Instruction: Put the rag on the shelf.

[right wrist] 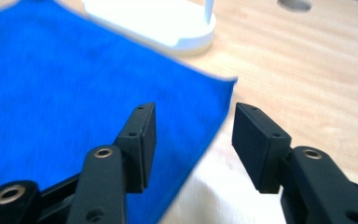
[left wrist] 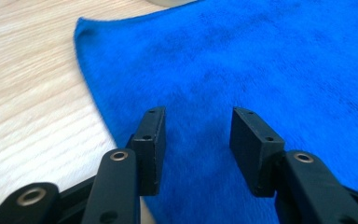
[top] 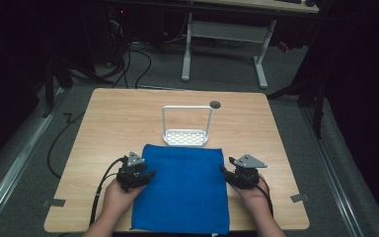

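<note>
Both the left gripper [top: 137, 174] and right gripper [top: 237, 174] are spread wide beside the blue towel [top: 182, 190], so a careless grab could miss its thin edge.

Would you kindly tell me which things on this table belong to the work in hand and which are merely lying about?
In the work:
- blue cloth, spread flat
- left gripper, open at the cloth's left edge
- right gripper, open at its right edge

Lying about:
- white rack, just beyond the cloth
- round grey hole in the table
</note>
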